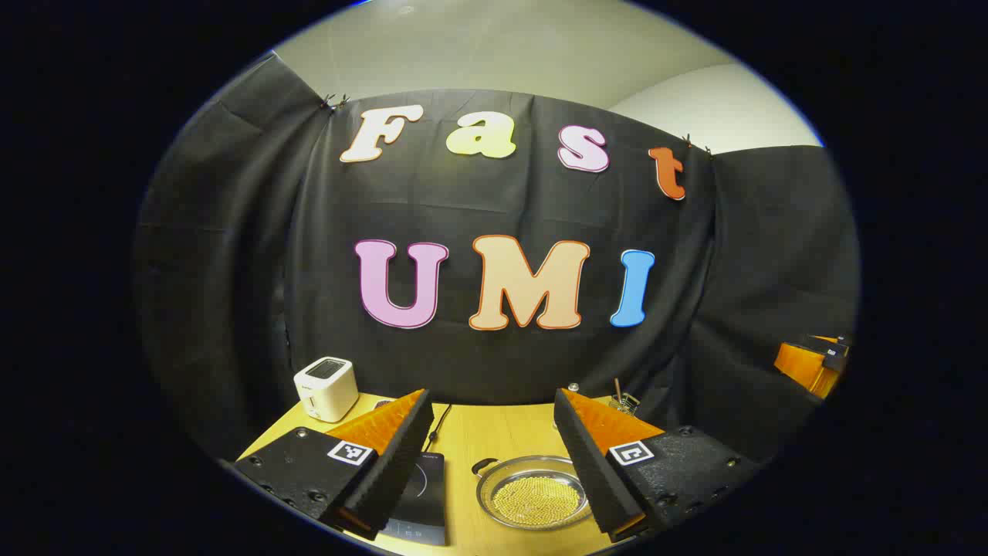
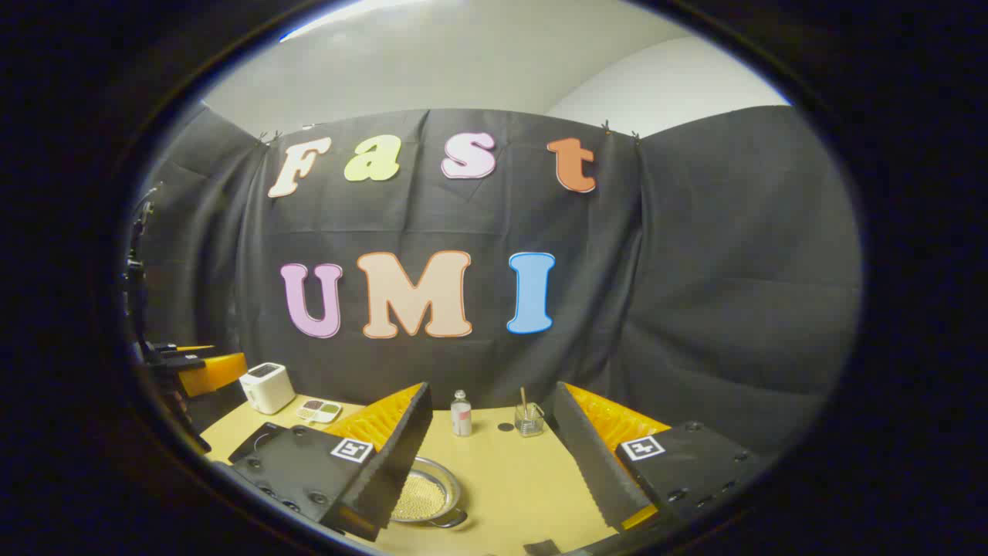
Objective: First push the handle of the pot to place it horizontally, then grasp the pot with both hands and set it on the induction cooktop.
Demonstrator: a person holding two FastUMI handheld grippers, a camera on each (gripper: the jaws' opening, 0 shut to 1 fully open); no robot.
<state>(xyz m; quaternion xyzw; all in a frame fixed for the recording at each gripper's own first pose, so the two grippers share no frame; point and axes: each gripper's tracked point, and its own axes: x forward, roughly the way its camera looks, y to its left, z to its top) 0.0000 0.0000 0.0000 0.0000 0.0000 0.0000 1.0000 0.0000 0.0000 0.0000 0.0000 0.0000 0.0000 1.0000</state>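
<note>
A shallow steel pot (image 1: 515, 463) holding small golden beads sits on the wooden table, with a small dark handle (image 1: 485, 466) at its left rim. To its left lies the black induction cooktop (image 1: 423, 494). My left gripper (image 1: 492, 401) hovers open above them; its right finger covers the pot's right edge. In the right gripper view the pot (image 2: 451, 488) shows low and left of centre, partly behind my left finger, with a handle (image 2: 452, 522) at its near side. My right gripper (image 2: 492, 392) is open with nothing between its fingers. The cooktop (image 2: 255, 444) lies further left.
A white toaster (image 1: 326, 388) stands at the table's back left. A small bottle (image 2: 461, 413), a glass jar with a stick (image 2: 529, 421) and a small dish (image 2: 319, 410) stand along the back. The other gripper's orange body (image 1: 806, 363) shows at the right.
</note>
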